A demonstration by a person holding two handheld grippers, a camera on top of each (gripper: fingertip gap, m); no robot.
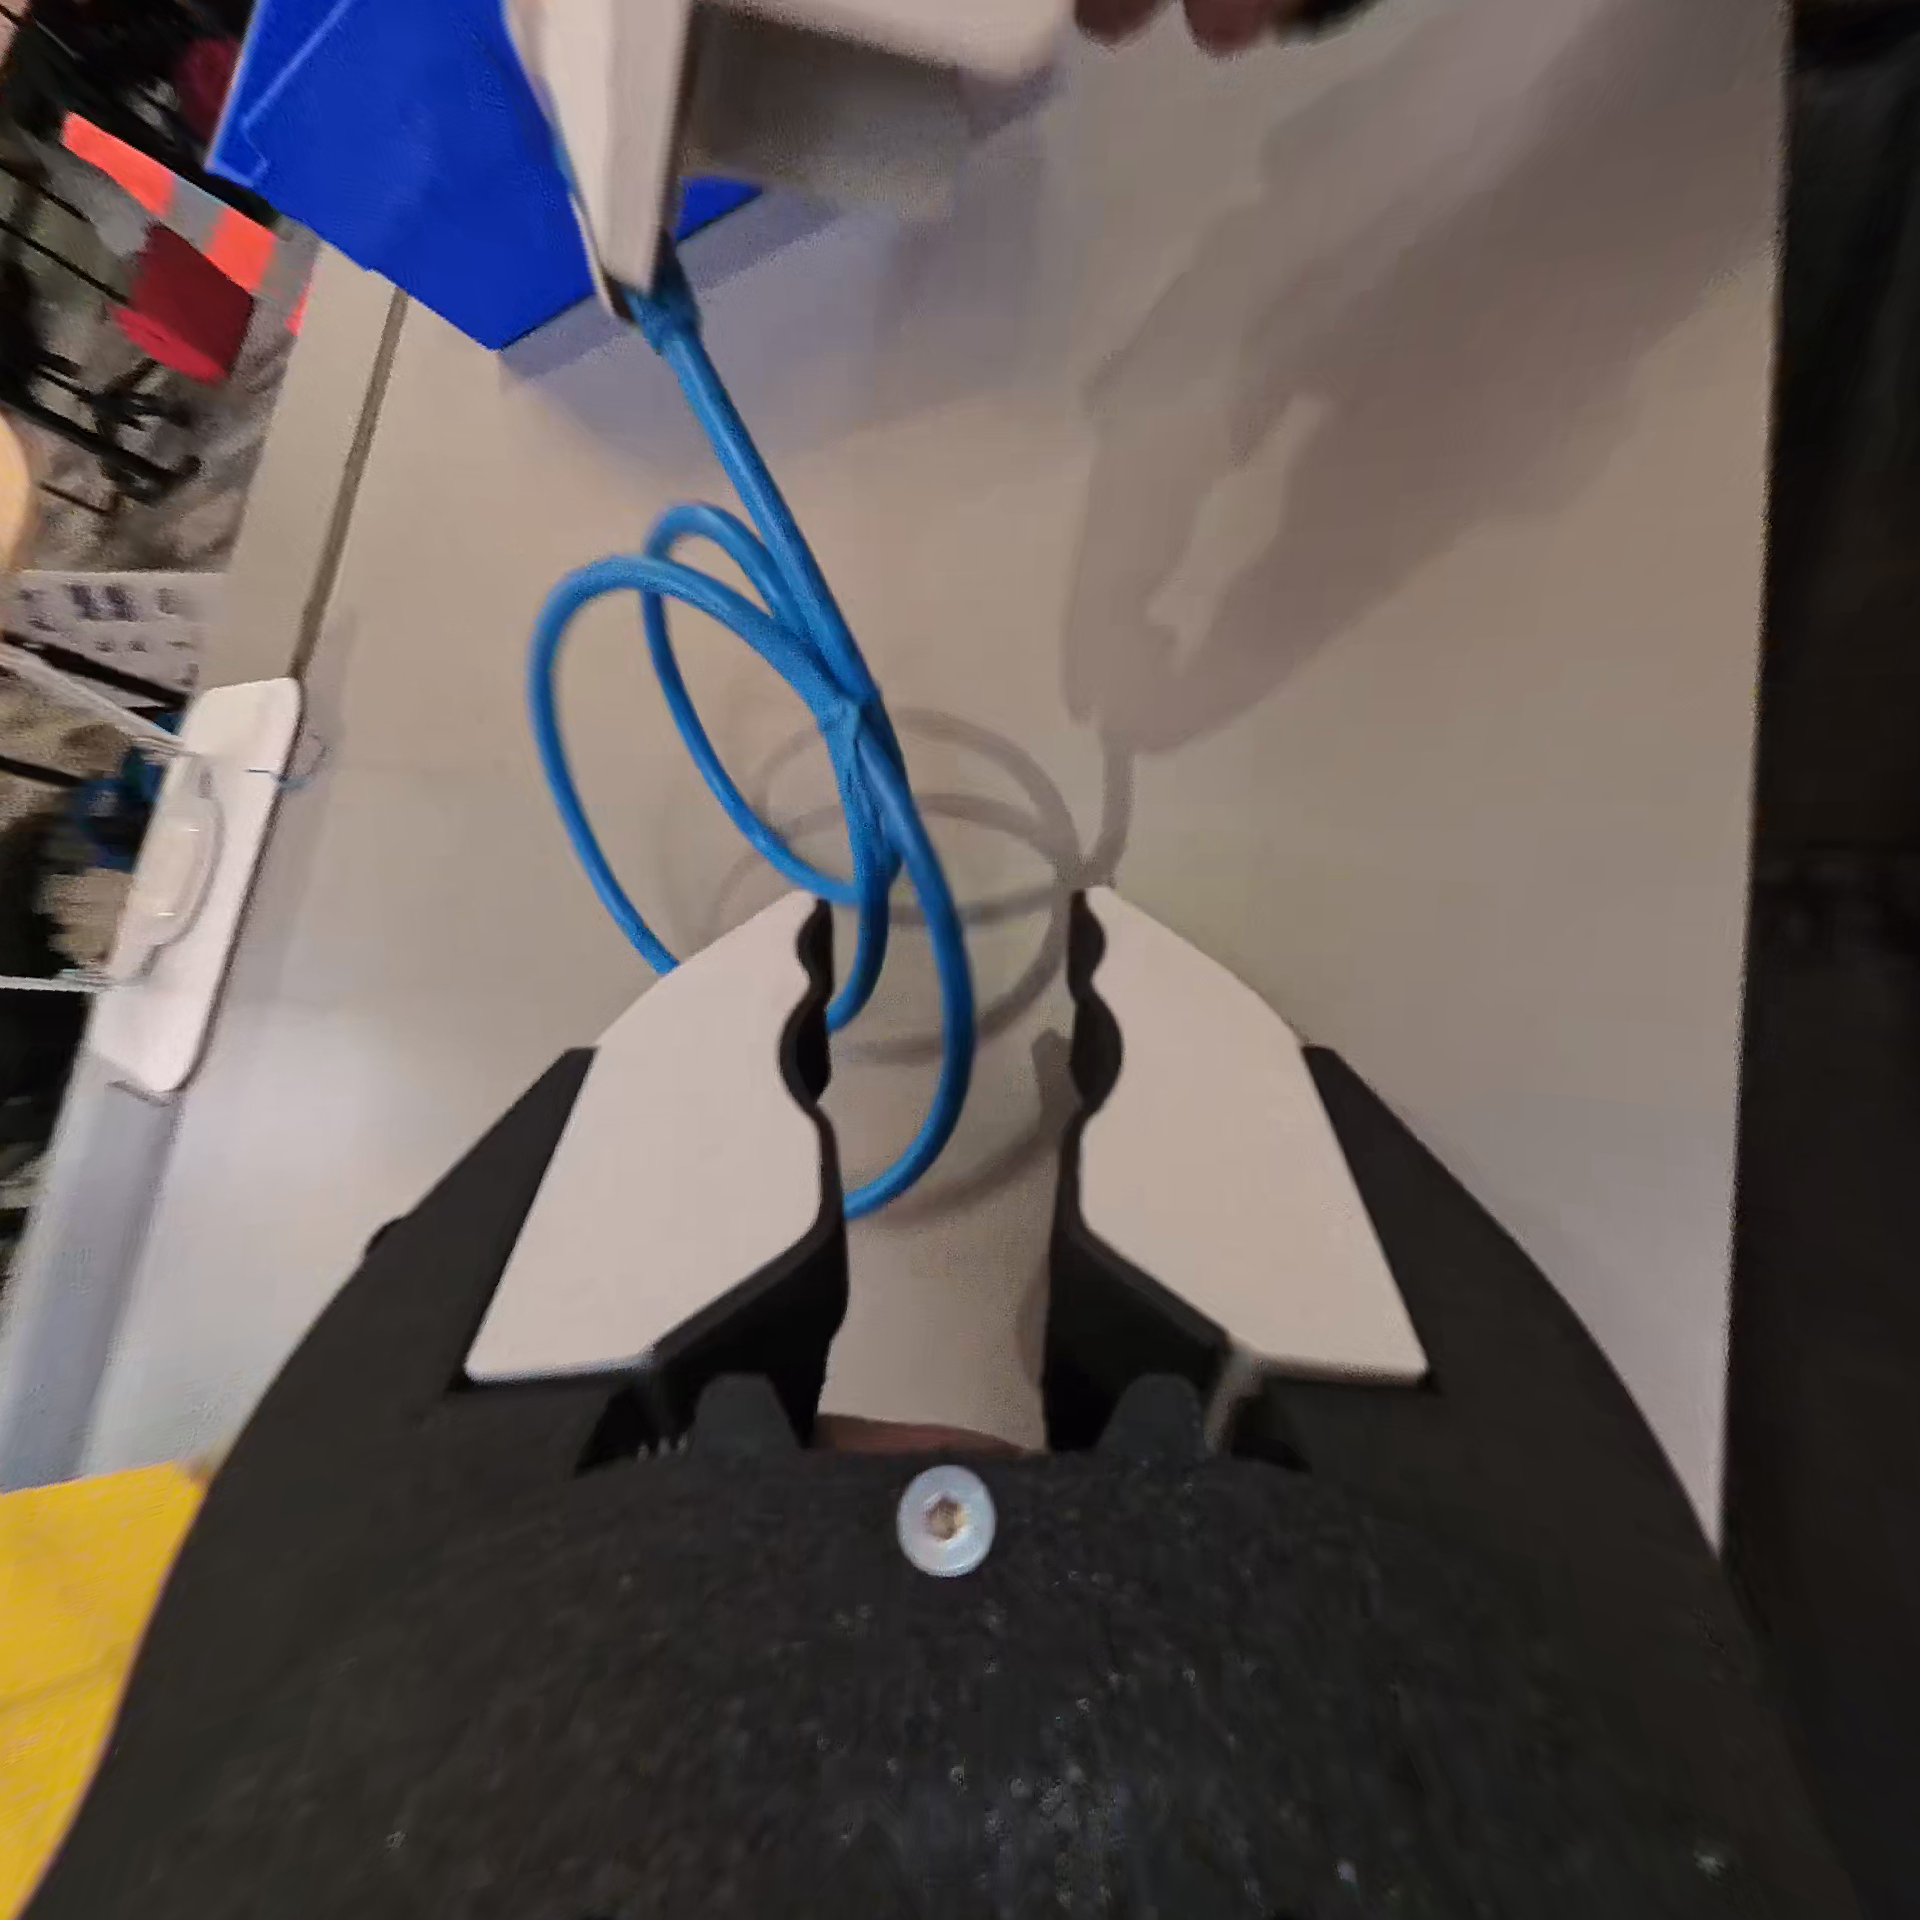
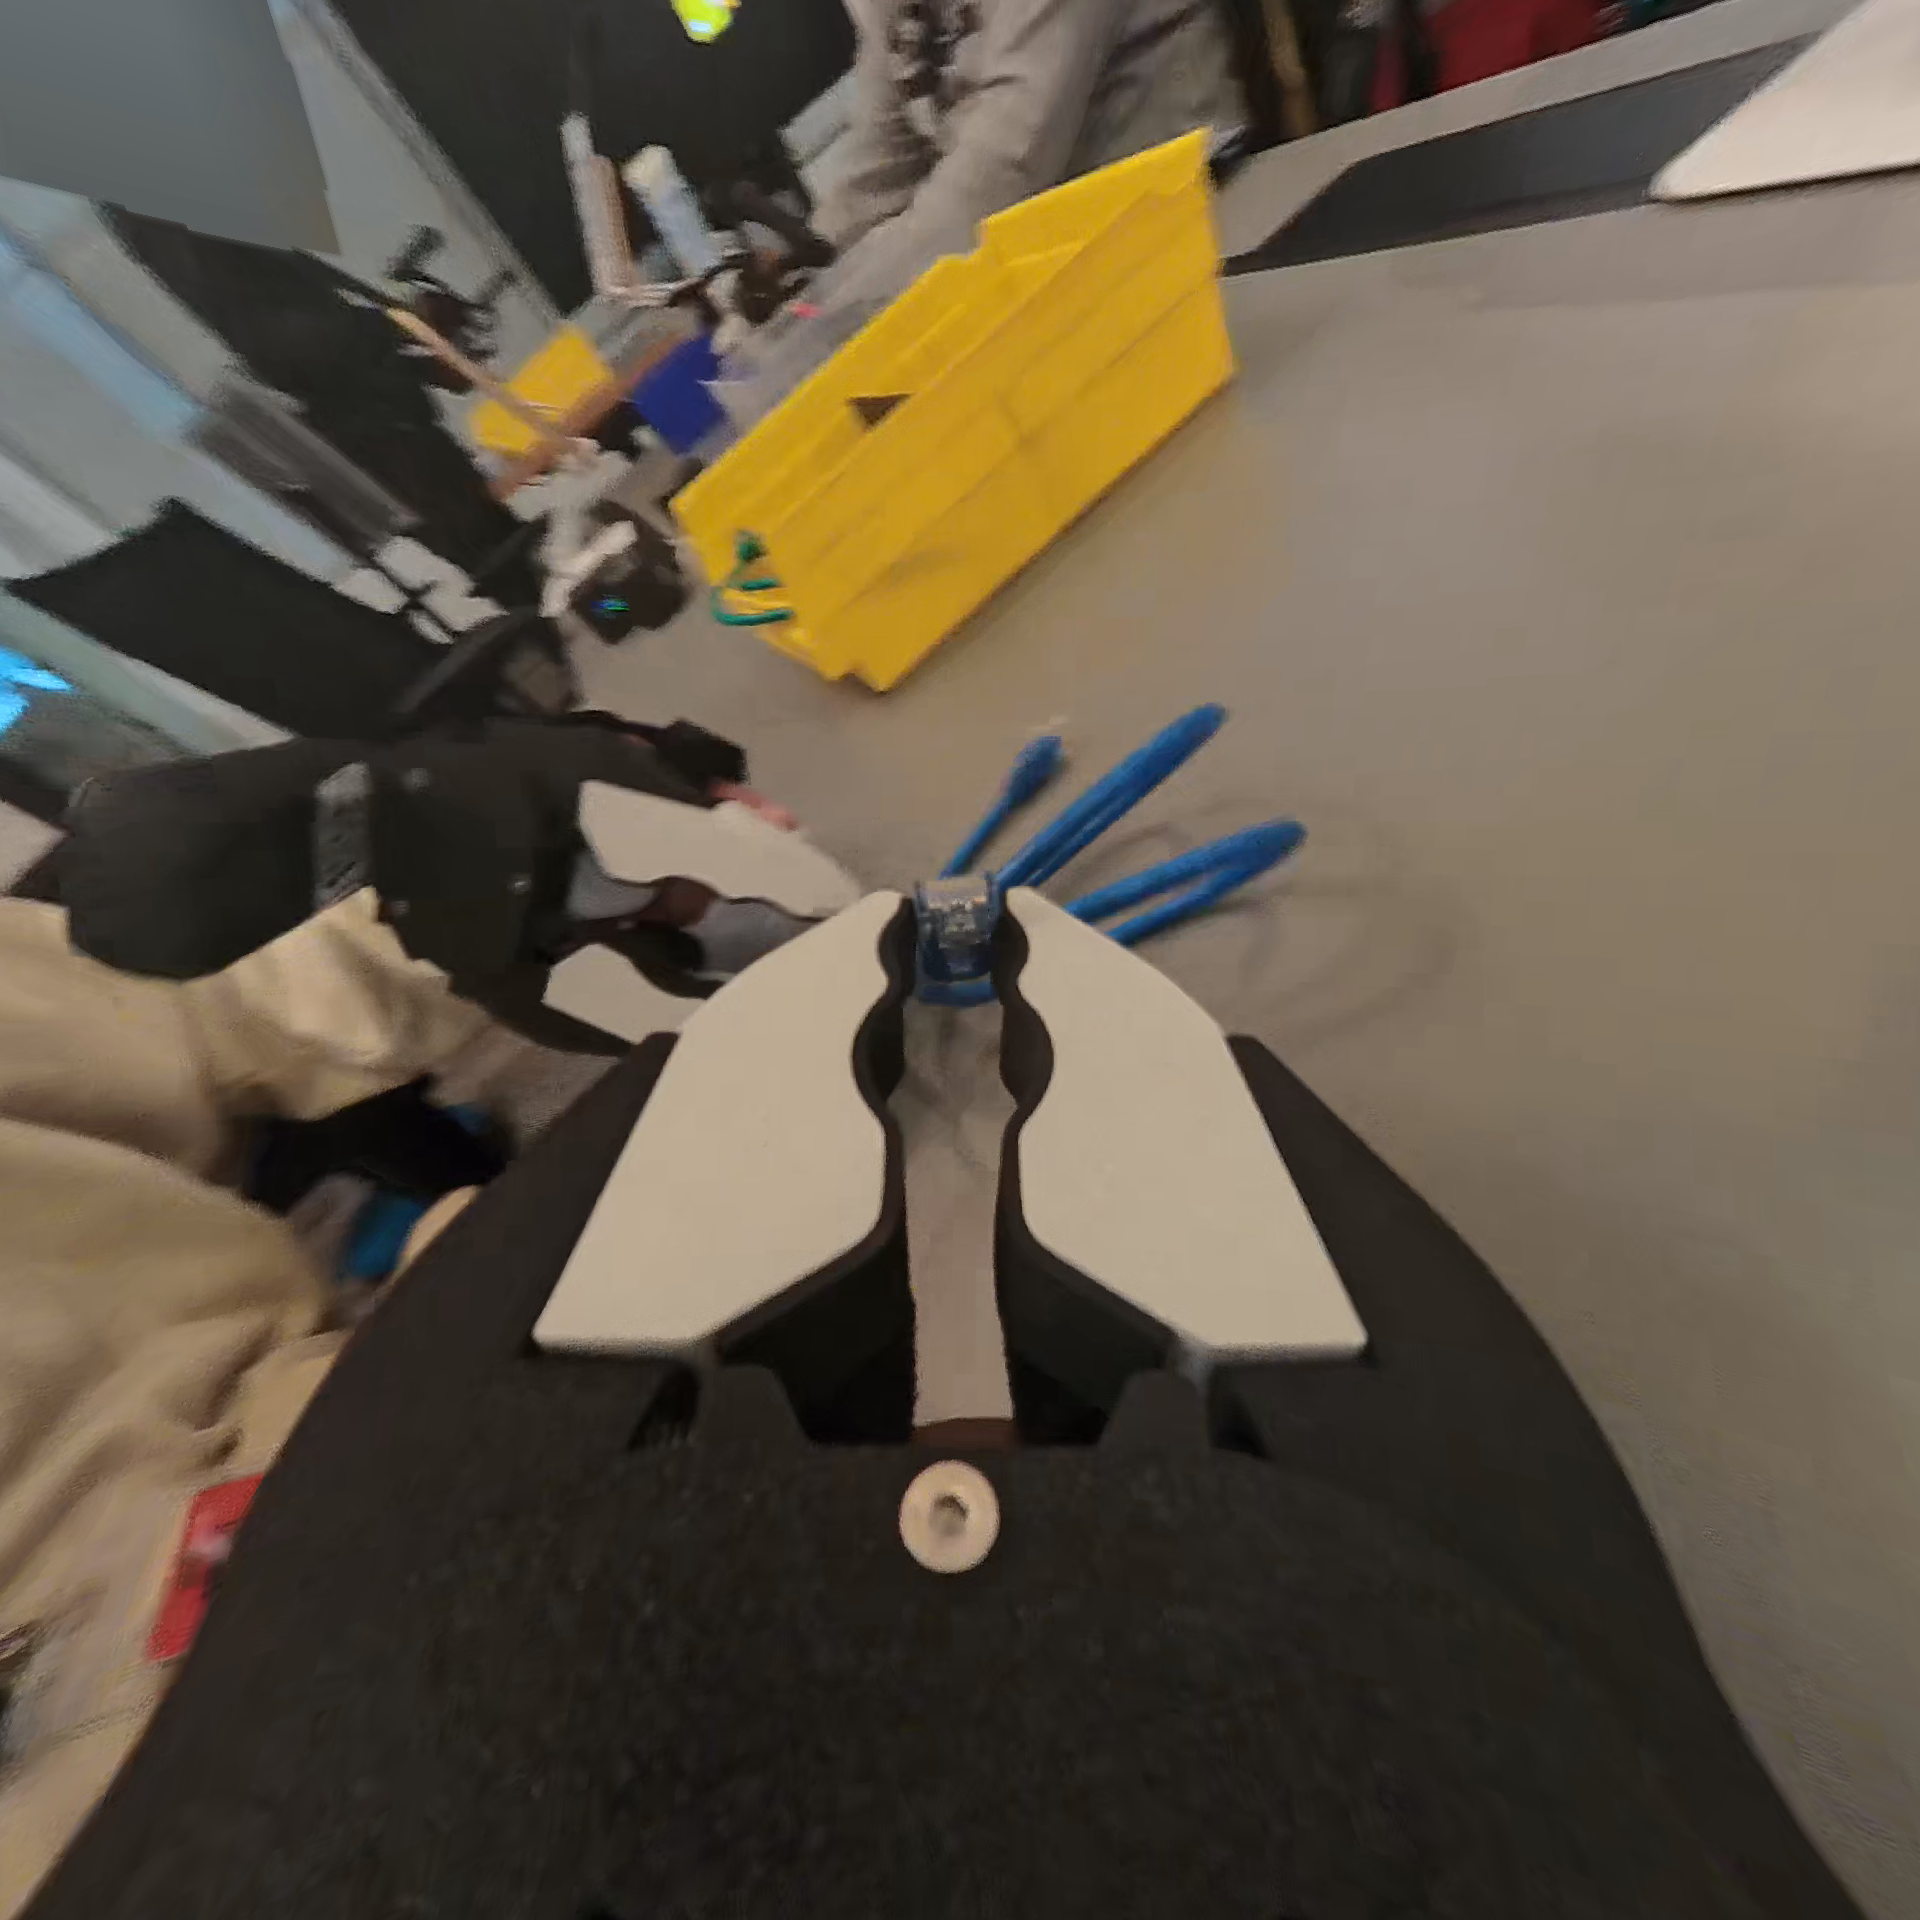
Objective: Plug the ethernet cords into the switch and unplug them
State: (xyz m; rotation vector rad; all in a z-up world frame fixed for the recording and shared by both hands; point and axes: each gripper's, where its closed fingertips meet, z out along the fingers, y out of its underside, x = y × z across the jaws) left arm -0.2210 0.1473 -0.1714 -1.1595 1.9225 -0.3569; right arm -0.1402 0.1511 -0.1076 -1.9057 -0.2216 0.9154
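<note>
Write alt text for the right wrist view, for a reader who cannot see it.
The right gripper pinches the clear-blue plug of a blue ethernet cord between its fingertips, above a grey table. A yellow plastic bin stands farther back, and the left gripper shows at the left.

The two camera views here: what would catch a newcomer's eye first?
In the left wrist view, a bright blue coiled ethernet cord dangles above the pale table, hung from the right gripper at the top; the left gripper gapes open below it. In the right wrist view, the cord's blue plug sits pinched between white fingertips, and a big yellow plastic bin stands on the grey table beyond.
</note>
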